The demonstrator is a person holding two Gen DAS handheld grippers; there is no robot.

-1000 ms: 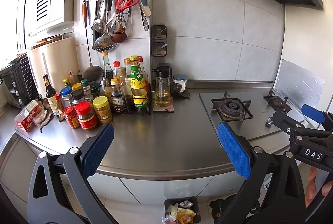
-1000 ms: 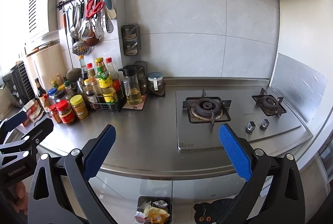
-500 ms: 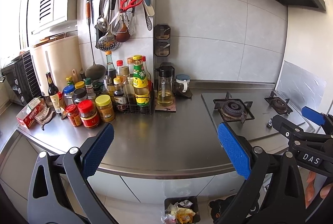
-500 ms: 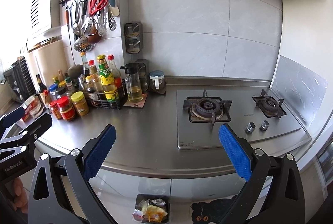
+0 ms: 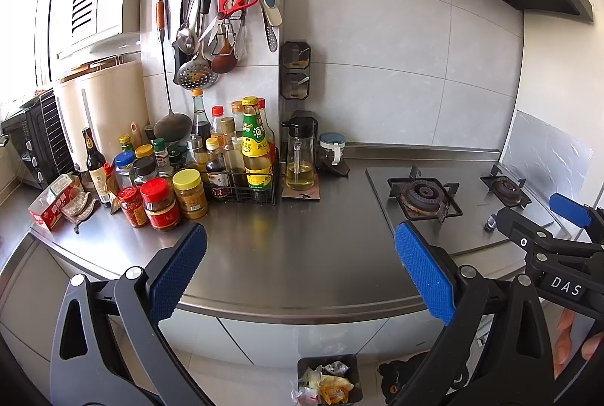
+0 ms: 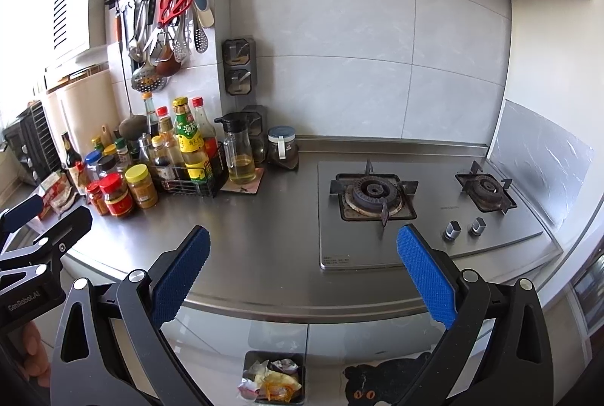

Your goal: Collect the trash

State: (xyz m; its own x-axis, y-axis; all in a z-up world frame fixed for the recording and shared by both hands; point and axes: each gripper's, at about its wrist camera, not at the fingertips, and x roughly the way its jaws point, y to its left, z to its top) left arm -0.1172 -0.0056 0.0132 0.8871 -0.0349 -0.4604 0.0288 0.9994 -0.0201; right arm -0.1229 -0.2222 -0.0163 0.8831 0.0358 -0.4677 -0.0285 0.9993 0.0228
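Both grippers held released above the bench edge

The left gripper (image 5: 300,270) and right gripper (image 6: 302,270) are kept spread, empty, seemingly because the trash bin (image 6: 273,379) below is already filled.

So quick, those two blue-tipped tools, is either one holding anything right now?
Left tool: open, holding nothing, above the counter.
Right tool: open, holding nothing, also above the counter.
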